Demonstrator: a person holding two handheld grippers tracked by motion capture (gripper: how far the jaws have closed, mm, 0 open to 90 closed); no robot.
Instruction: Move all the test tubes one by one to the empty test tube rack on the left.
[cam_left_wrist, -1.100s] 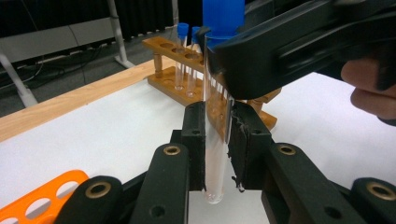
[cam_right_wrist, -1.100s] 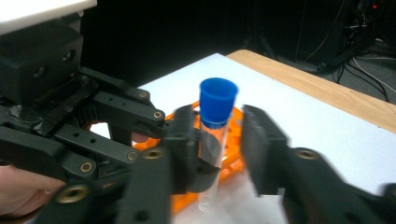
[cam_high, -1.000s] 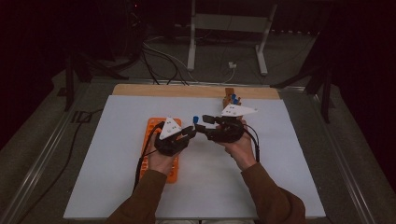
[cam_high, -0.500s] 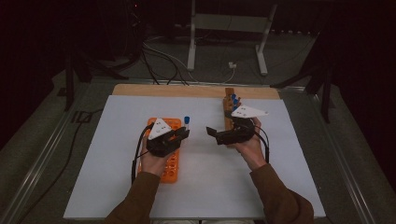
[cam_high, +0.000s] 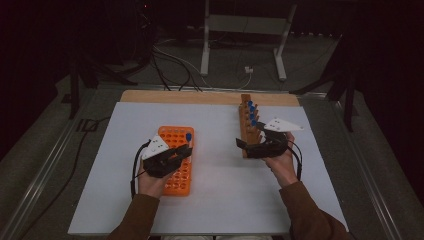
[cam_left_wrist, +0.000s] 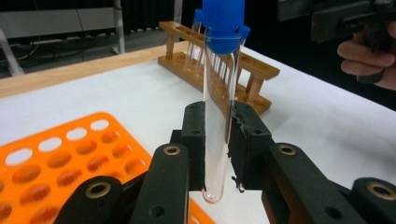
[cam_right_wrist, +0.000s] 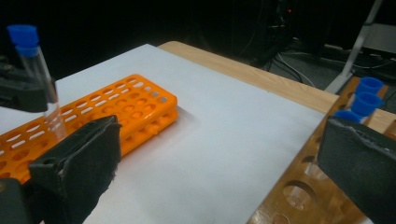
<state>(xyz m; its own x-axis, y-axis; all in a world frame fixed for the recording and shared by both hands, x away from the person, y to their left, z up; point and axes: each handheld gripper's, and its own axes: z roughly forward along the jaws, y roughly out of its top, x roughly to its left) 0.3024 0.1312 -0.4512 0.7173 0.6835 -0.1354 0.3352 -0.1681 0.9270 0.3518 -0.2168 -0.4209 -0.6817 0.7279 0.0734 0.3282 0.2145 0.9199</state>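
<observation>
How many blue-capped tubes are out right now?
4 that I can make out: one clamped in the left gripper above the orange rack, its blue-capped tube upright, and three in the wooden rack. More may be hidden there.

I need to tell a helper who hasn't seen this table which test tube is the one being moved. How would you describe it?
On the white table sheet lies an orange tube rack at the left, and above it the left gripper is shut on a clear test tube with a blue cap. The other blue-capped tubes stand in the wooden rack at the right; this one alone is held upright between black jaws.
</observation>
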